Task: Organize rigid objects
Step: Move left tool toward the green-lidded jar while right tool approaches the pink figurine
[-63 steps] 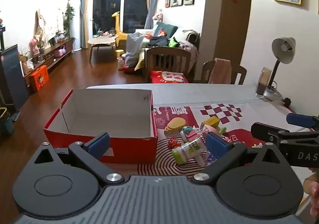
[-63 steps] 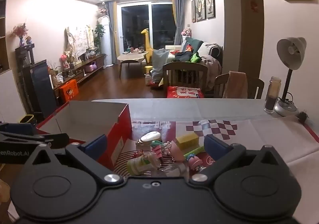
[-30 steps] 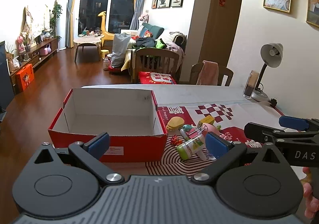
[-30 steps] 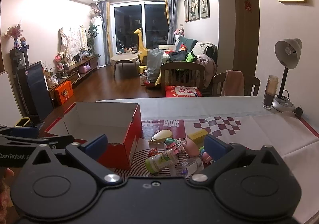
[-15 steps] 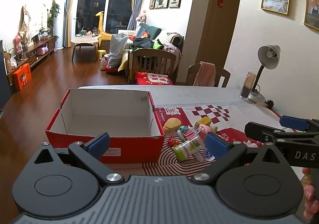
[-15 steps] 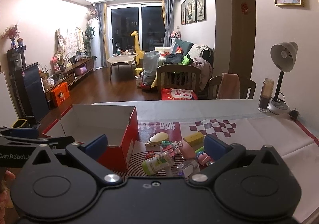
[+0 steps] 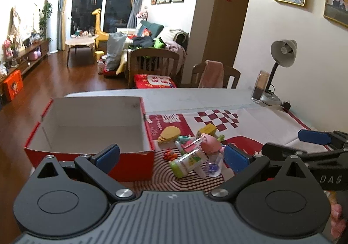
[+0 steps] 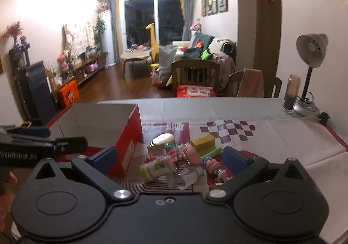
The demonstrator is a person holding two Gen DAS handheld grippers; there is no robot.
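Observation:
A heap of small rigid items lies on the patterned mat: a green-and-white bottle (image 7: 188, 163) (image 8: 156, 169), a pink egg-shaped toy (image 7: 209, 144) (image 8: 193, 155), a yellow block (image 7: 207, 129) (image 8: 203, 141), a yellow oval piece (image 7: 168, 133) and a clear bottle (image 8: 188, 176). An empty red box (image 7: 87, 152) (image 8: 128, 135) with a white inside stands left of the heap. My left gripper (image 7: 171, 156) is open, held above the table's near edge before the box and heap. My right gripper (image 8: 169, 157) is open just short of the heap, nothing between its fingers.
A grey desk lamp (image 7: 280, 57) (image 8: 311, 59) and a dark jar (image 7: 260, 86) (image 8: 291, 96) stand at the table's far right. Wooden chairs (image 7: 156, 65) line the far edge. The other gripper shows at each view's side (image 7: 315, 150) (image 8: 32, 144).
Both grippers have drifted slightly; the views shifted a little and the heap now sits closer between the right gripper's fingers. Both stayed open; no object moved.

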